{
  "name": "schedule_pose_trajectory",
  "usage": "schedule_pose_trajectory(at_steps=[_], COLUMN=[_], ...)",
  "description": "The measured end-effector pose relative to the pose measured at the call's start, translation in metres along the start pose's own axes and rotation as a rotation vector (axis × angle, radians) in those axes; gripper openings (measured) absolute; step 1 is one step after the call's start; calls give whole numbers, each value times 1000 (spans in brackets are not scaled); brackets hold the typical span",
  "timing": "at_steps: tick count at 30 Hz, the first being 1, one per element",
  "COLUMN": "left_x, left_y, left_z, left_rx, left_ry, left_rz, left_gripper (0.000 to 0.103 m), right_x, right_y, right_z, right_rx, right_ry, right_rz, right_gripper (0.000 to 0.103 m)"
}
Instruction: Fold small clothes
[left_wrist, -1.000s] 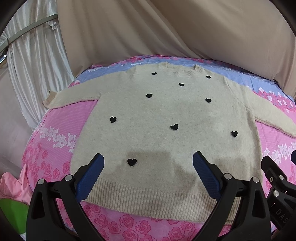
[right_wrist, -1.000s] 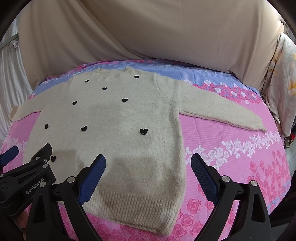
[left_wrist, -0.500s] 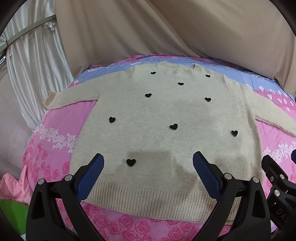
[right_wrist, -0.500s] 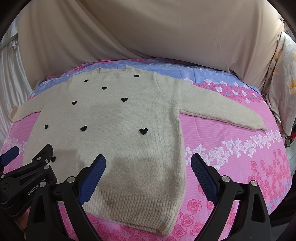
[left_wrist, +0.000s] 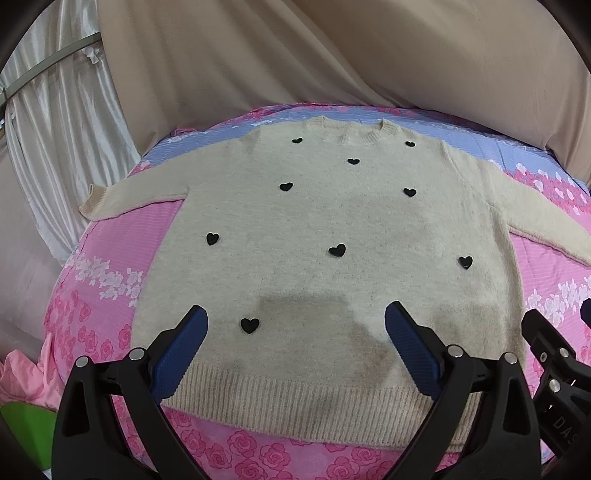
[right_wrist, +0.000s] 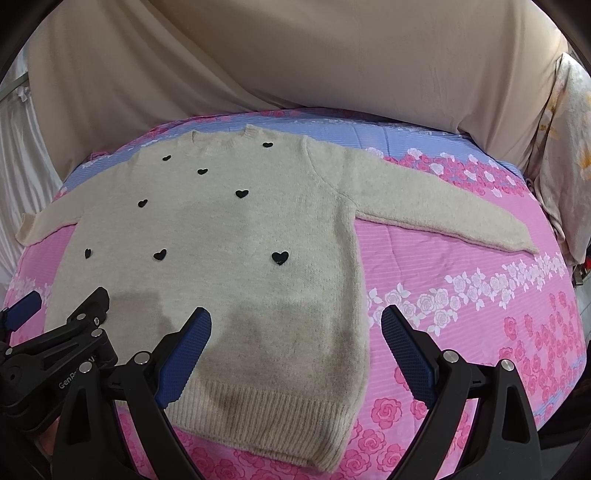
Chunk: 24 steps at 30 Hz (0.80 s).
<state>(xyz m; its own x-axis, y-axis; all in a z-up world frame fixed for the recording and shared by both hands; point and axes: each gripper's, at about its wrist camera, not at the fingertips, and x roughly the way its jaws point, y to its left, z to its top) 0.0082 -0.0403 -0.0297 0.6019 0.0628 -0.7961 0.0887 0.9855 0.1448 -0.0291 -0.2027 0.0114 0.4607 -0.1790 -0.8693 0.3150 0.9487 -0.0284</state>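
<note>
Left wrist view shows our left gripper (left_wrist: 295, 332) spread wide and empty above the hem of the cream sweater (left_wrist: 325, 229), lying flat ahead. Our right gripper (right_wrist: 295, 334), equally spread, should pinch the sleeve (right_wrist: 443, 206) ahead-right near its cuff.

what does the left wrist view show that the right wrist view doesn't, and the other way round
Only the left wrist view shows the black heart nearest the hem, plus pink cloth and something green at the lower left edge.

Only the right wrist view shows the whole far sleeve to its cuff and a floral pillow beside the bed.

Both show the cream sweater lying flat and unfolded on the pink flowered sheet, and both grippers, left gripper and right gripper, open above the hem.
</note>
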Motion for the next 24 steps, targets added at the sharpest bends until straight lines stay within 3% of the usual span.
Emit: schedule_pose_trajectory(at_steps=[3, 6, 10, 14, 17, 21, 24], left_x=[4, 8, 12, 14, 17, 22, 23], left_y=[-6, -11, -22, -42, -60, -79, -89], left_z=[3, 7, 14, 22, 26, 29, 28], left_rx=[-3, -17, -34, -26, -27, -22, -22], left_ry=[13, 26, 42, 35, 47, 69, 85], left_rz=[-7, -21, -56, -66, -69, -52, -44], left_gripper=[94, 95, 95, 95, 95, 95, 95], right_x=[10, 28, 54, 80, 100, 133, 157], right_y=[-17, -63, -175, -292, -364, -432, -453], right_z=[4, 11, 21, 39, 54, 59, 55], right_rx=[38, 156, 374, 516, 585, 744, 820], right_ry=[16, 45, 44, 31, 17, 32, 66], right_rz=[23, 25, -67, -204, -255, -179, -125], right_gripper=[91, 89, 82, 77, 74, 63, 46])
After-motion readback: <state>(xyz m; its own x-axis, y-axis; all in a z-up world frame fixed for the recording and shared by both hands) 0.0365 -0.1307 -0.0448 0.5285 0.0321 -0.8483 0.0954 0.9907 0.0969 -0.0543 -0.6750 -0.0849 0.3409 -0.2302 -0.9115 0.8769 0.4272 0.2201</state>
